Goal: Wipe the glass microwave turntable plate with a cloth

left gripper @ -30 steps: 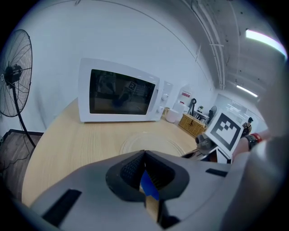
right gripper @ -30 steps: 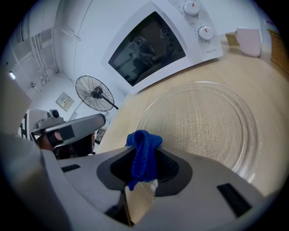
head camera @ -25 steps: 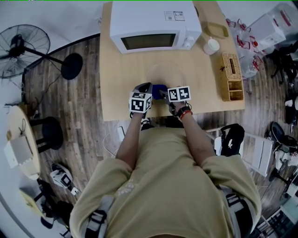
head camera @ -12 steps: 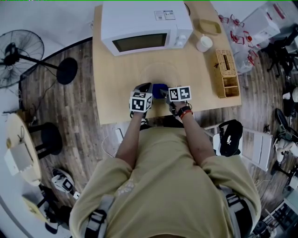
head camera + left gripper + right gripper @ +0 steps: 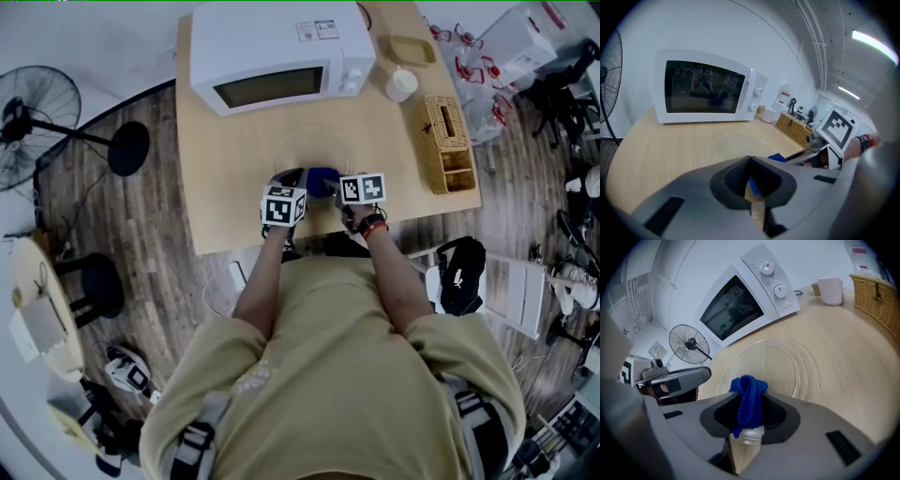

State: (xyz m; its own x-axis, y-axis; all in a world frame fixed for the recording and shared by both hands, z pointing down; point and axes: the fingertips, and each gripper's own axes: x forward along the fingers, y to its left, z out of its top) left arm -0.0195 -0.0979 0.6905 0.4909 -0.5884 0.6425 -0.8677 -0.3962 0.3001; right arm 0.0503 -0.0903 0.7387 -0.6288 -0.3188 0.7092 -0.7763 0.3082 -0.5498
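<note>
The clear glass turntable plate point(image 5: 317, 148) lies flat on the wooden table in front of the microwave, seen faintly from the head and more clearly in the right gripper view as the glass plate point(image 5: 780, 369). My right gripper point(image 5: 749, 401) is shut on a bunched blue cloth point(image 5: 748, 397) just short of the plate's near rim. From the head view the blue cloth point(image 5: 322, 179) sits between the two grippers. My left gripper point(image 5: 750, 160) has its jaws shut together with nothing between them, close beside the cloth at the plate's near edge.
A white microwave point(image 5: 272, 56) with its door closed stands at the back of the table point(image 5: 234, 159). A white cup point(image 5: 401, 84) and a wicker basket point(image 5: 445, 141) are at the right. A floor fan point(image 5: 56, 117) stands left of the table.
Both grippers and the cloth hold their places near the plate's front edge. Only the head view has drifted, so the table and microwave sit further left in it.
</note>
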